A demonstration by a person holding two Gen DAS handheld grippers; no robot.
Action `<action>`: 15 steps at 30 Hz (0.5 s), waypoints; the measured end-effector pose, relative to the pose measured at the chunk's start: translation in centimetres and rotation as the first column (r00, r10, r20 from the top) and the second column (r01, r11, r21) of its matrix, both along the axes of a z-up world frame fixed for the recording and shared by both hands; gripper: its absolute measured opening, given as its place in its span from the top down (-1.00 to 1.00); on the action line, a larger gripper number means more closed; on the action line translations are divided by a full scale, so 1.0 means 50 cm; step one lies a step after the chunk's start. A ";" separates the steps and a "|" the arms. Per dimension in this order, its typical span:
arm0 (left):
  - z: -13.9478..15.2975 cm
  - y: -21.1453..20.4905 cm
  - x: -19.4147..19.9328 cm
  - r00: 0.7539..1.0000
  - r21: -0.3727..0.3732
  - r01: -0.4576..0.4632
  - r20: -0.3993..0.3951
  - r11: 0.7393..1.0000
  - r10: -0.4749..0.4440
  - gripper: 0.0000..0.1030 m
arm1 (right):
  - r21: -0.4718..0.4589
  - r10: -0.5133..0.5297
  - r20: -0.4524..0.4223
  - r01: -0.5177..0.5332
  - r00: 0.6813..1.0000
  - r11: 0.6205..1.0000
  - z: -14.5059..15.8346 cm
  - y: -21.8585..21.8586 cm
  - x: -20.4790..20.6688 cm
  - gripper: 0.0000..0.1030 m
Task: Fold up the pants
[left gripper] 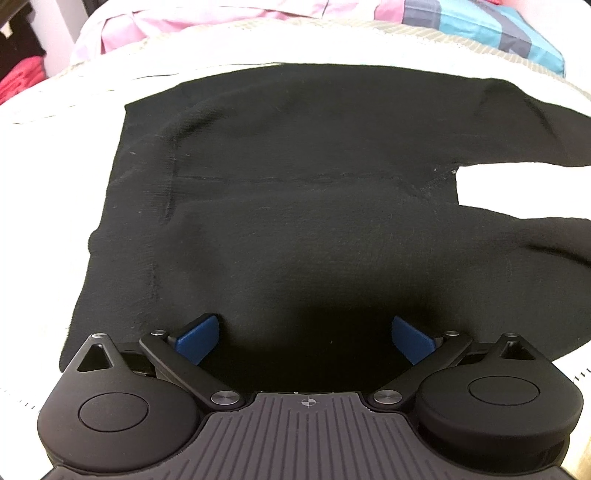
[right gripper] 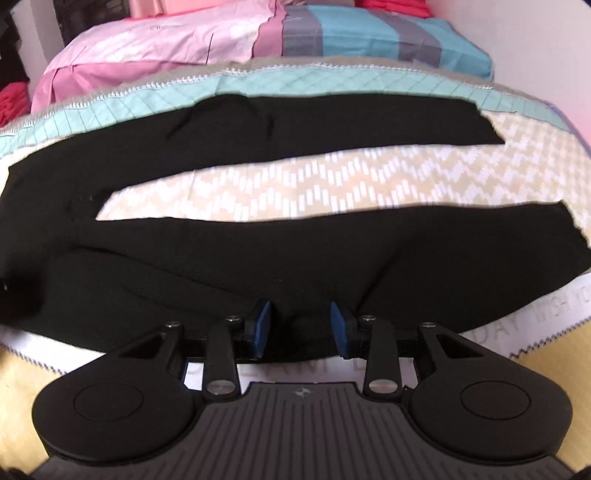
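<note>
Black pants (left gripper: 295, 177) lie spread flat on a bed. The left wrist view shows the waist and seat part, with the two legs splitting off to the right. The right wrist view shows both legs (right gripper: 295, 243) running left to right with a gap of bedspread between them. My left gripper (left gripper: 304, 339) is open, its blue pads (left gripper: 197, 338) wide apart over the near edge of the waist part. My right gripper (right gripper: 301, 328) is open with a narrower gap, its blue pads (right gripper: 263, 326) over the near edge of the nearer leg. Neither holds cloth.
The bedspread (right gripper: 332, 184) is cream with a white zigzag pattern and a teal quilted band (right gripper: 258, 86) at the far side. Pink bedding (right gripper: 147, 40) and a blue and grey striped pillow (right gripper: 388, 35) lie beyond. Red cloth (left gripper: 18, 79) sits far left.
</note>
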State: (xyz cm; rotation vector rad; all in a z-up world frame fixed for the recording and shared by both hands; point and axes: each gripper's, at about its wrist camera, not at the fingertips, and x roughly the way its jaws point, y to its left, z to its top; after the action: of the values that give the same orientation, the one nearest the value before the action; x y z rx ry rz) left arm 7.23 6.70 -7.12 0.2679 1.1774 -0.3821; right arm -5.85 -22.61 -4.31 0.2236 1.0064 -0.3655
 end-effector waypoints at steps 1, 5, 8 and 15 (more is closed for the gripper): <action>0.008 0.005 -0.003 1.000 -0.013 -0.007 0.006 1.000 0.007 -1.00 | -0.039 0.028 0.016 -0.027 0.999 0.999 0.009 0.014 0.010 0.17; 0.039 0.028 0.000 0.999 -0.103 -0.045 0.024 0.994 0.048 -1.00 | -0.066 0.234 0.083 -0.228 0.969 0.971 0.029 0.110 0.063 -0.04; 0.037 0.025 0.015 0.997 -0.070 -0.065 0.041 0.995 0.068 -1.00 | -0.013 0.341 0.061 -0.341 0.938 0.940 0.008 0.169 0.103 -0.04; 0.005 0.048 0.005 0.998 0.021 -0.050 0.047 0.999 0.049 -1.00 | 0.048 0.369 -0.111 -0.366 0.923 0.929 -0.045 0.150 0.081 -0.14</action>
State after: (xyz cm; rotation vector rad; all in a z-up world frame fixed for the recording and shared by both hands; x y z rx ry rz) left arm 7.49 9.09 -6.89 0.2650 1.1416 -0.3176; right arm -1.80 -15.12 -6.54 0.0326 1.1450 -0.0216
